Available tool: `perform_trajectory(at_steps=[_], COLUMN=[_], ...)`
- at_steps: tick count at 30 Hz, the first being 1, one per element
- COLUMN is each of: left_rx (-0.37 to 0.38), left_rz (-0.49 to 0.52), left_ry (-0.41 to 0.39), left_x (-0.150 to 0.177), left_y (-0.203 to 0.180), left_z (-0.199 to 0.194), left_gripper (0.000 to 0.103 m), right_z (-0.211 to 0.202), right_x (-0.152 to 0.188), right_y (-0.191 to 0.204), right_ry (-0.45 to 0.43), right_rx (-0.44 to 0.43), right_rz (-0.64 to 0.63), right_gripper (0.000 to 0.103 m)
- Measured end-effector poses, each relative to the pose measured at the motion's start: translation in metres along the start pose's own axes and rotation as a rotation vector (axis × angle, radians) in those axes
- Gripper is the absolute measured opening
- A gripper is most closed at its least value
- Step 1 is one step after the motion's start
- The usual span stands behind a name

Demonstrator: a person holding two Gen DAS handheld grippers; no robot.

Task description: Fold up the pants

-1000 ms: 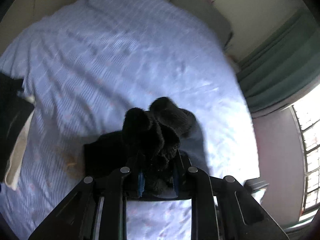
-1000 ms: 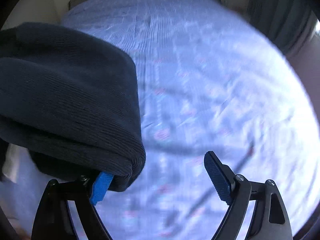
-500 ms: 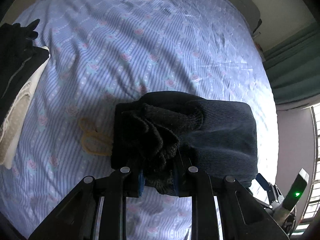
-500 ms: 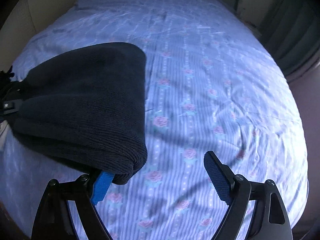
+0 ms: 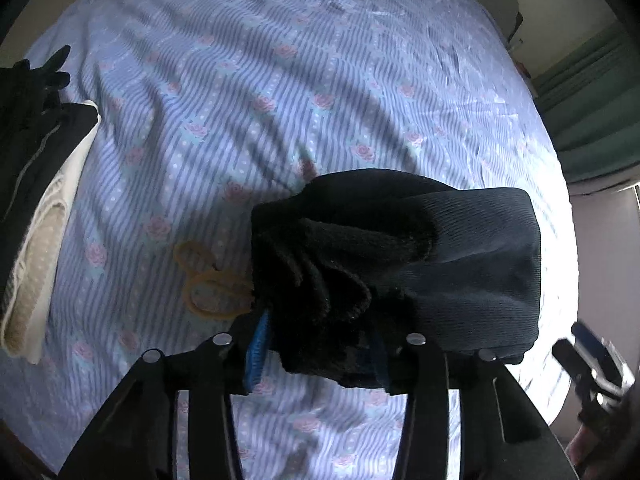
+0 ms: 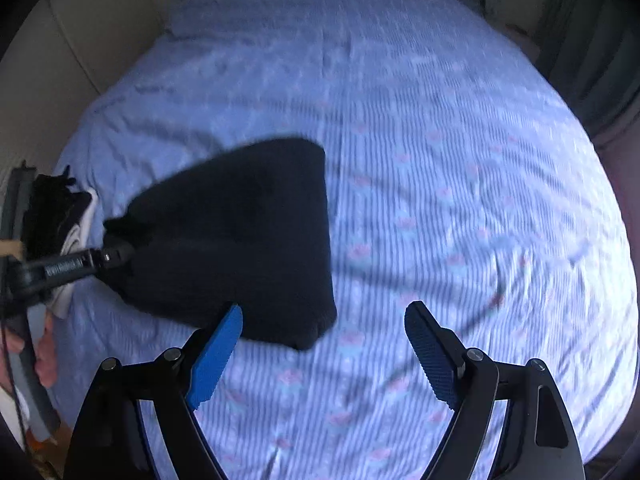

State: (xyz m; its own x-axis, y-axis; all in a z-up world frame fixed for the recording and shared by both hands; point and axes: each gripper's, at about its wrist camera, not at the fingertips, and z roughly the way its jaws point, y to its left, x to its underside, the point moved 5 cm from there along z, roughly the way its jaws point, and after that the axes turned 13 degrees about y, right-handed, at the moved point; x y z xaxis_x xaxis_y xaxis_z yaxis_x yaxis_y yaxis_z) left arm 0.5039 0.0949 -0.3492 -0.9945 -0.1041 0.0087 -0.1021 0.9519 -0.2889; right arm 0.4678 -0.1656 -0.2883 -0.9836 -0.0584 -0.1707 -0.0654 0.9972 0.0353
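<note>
Your left tongs [image 5: 316, 344] are opening, and the bunched edge of the pants [image 5: 472, 264] is still between the pads, so let it slide out fully before you lift. The pants lie folded on the bed [image 5: 280, 80], right of the yellow scissors [image 5: 208, 280]. Your right tongs [image 6: 320, 348] stand open and empty, just beside the pants. I see no containers.
</note>
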Motion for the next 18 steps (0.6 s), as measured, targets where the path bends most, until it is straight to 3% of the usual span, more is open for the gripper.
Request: perform_trajectory(at_steps=[6,14,18], left_rx=[-0.009,0.019,0.029], left_rz=[0.023,0.04,0.051], left_ry=[0.007,0.021,0.028], left_x=[-0.002,-0.009,-0.011], left_y=[0.005,0.01,0.013], left_z=[0.0,0.006,0.012], left_gripper=[0.055,0.064,0.071], right_z=[0.011,0.056,0.075], right_x=[-0.03,-0.041,-0.039], right_y=[0.003,-0.015,-0.018], right_ry=[-0.038,0.037,0.074], right_rx=[-0.01,-0.171,-0.174], right_rz=[-0.039,0.053,0.048], right_gripper=[0.084,0.084,0.084])
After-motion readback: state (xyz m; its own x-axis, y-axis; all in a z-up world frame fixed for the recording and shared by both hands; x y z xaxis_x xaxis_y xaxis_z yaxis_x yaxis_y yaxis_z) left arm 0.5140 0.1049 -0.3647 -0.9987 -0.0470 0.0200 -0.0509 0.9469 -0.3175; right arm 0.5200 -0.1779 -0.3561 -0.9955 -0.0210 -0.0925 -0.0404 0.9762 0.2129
